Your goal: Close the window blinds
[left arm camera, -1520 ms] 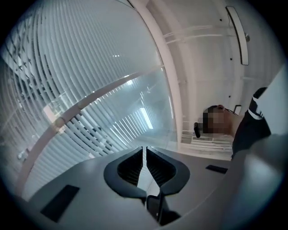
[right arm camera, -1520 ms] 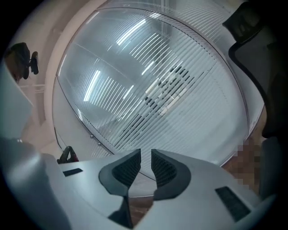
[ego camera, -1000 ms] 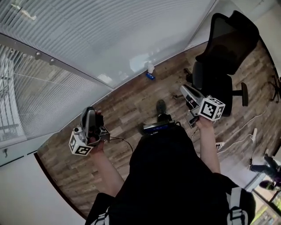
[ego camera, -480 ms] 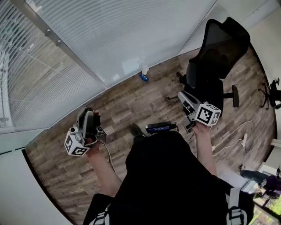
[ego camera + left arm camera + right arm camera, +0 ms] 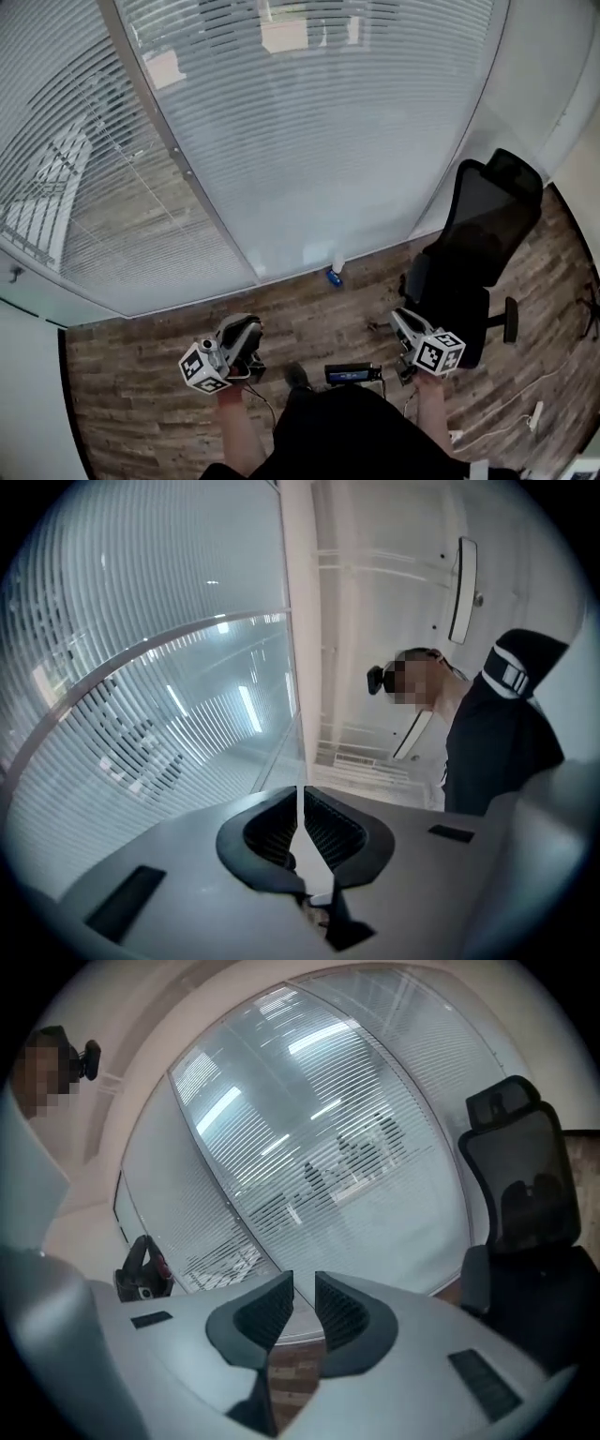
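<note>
Blinds ahead | left gripper together | right gripper apart | chair: head, right gripper views only

The window blinds are hanging straight ahead of both grippers, well apart from them. The left gripper and the right gripper are being held side by side above the floor. An office chair is standing just to the right of the right gripper. A small bottle is standing on the floor at the foot of the blinds, ahead of and between the two grippers. A window post is rising ahead and left of the left gripper.
</note>
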Motion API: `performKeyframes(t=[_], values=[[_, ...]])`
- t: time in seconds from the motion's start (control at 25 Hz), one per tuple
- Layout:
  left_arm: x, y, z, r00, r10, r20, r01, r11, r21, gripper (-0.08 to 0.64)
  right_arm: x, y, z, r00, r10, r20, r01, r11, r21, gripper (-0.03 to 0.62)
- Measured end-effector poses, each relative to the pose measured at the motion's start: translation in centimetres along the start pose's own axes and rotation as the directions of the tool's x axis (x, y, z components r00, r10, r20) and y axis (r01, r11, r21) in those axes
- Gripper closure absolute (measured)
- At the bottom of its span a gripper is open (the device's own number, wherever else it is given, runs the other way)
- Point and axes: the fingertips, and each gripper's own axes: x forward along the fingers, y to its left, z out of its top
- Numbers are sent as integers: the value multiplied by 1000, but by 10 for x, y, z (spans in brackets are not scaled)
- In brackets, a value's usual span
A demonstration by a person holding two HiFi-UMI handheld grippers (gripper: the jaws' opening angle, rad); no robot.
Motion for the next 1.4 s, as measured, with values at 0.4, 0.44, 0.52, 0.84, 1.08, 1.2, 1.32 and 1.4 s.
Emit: performKeyframes(t=[0.4,0.44,0.52,0.84,1.08,1.2,1.32,1.4], values=[[15,-90,-36,964,184,-194,-133,960,247,535,-50,-53,-47,995,99,-4,-98,990,106,518],[12,-97,-41,951,209,-226,-144,951,273,535,-50,-57,-48,994,105,-2,-104,989,106,518],[7,-114,-45,934,245,-261,-158,936,313,534,-54,-60,-42,994,112,14,-113,989,99,518],[2,-137,-17,953,270,-139,-208,914,348,534,-79,-33,-32,983,159,97,-165,984,67,518],[-13,-159,-40,951,215,-224,-131,933,336,534,-119,-24,-59,993,78,89,-82,996,44,518],[-39,-172,-33,959,197,-204,-131,946,297,534,-137,3,-78,995,56,84,-59,998,37,518],[-64,-174,-26,969,200,-144,-164,960,227,534,-154,32,-93,995,51,90,-53,998,28,518],[-76,-176,-34,970,193,-145,-164,968,193,534,-167,44,-106,996,34,87,-37,999,28,518]])
